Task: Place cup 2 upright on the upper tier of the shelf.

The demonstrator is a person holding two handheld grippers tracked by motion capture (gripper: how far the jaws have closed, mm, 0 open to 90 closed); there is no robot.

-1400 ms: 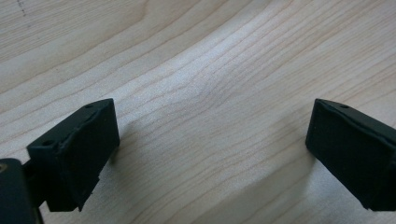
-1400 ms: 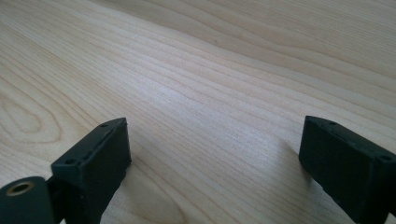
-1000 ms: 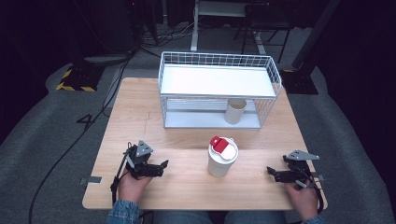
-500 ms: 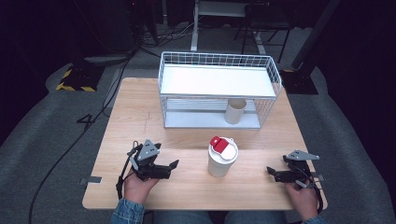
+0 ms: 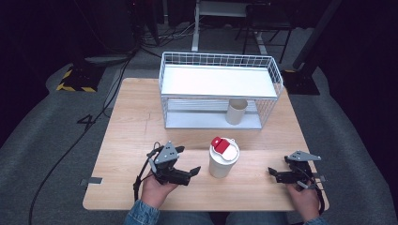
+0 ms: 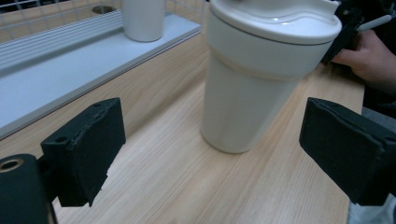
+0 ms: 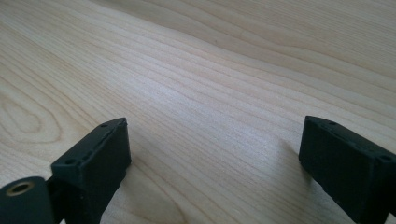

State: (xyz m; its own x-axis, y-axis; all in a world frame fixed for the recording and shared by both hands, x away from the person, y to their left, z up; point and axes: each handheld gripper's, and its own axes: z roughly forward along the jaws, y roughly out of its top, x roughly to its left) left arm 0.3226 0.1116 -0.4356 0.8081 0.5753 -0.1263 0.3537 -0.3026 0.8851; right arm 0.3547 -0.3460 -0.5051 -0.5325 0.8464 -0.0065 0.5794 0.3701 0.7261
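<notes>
A white travel cup (image 5: pixel 222 161) with a red and white lid stands near the table's front middle. In the left gripper view it (image 6: pixel 252 84) stands close ahead. My left gripper (image 5: pixel 195 170) lies level, just left of the cup, pointing at it. Its jaws (image 6: pixel 212 154) are open and have just been opening further. Nothing is between the pads, and the cup is untouched beyond them. Near the front right corner my right gripper (image 5: pixel 273 173) is open, pointing left over bare wood (image 7: pixel 215 158).
A white wire rack (image 5: pixel 220 89) with two shelves stands at the back of the wooden table (image 5: pixel 136 122). A small beige cup (image 5: pixel 237 111) sits on its lower shelf (image 6: pixel 70 70). The other hand (image 6: pixel 369 56) shows behind the travel cup.
My left gripper has moved right toward the travel cup and risen slightly. The right gripper and the cup have stayed in place.
</notes>
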